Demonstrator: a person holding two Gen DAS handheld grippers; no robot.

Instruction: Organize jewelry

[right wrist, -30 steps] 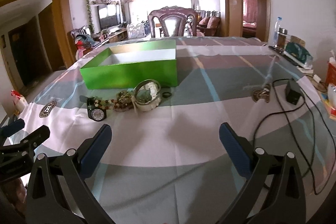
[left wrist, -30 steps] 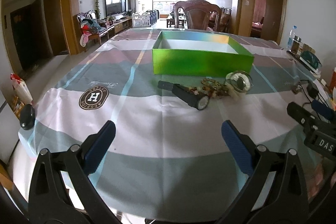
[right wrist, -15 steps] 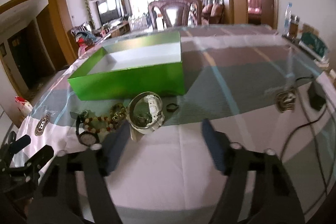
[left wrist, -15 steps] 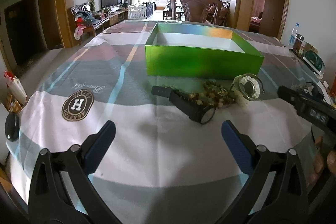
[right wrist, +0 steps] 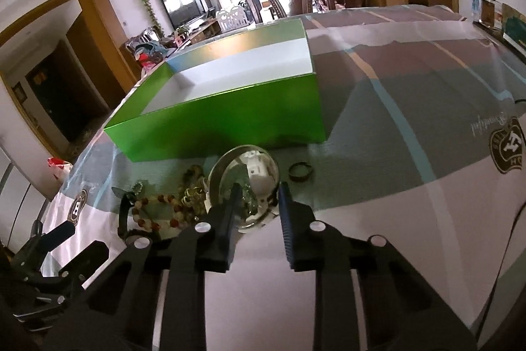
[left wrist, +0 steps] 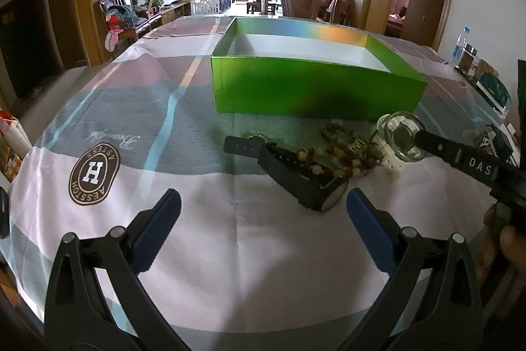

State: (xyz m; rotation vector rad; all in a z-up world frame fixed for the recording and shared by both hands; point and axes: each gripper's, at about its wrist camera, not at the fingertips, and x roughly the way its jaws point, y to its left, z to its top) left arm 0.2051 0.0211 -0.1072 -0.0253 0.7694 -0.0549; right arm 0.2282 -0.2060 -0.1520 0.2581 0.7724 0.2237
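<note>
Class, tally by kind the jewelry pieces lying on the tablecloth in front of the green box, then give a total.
Black watch: 1
Beaded bracelet: 1
Clear round case: 1
Small dark ring: 1
Total: 4

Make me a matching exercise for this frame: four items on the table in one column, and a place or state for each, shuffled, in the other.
Items:
1. green box
2. black watch
3. clear round case
4. small dark ring

Places or states:
A. lies alone on the cloth, right of the clear case in the right wrist view
B. open, white inside
C. between the right gripper's fingers
D. bead bracelet draped over its strap

Pairs: 1-B, 2-D, 3-C, 4-A
</note>
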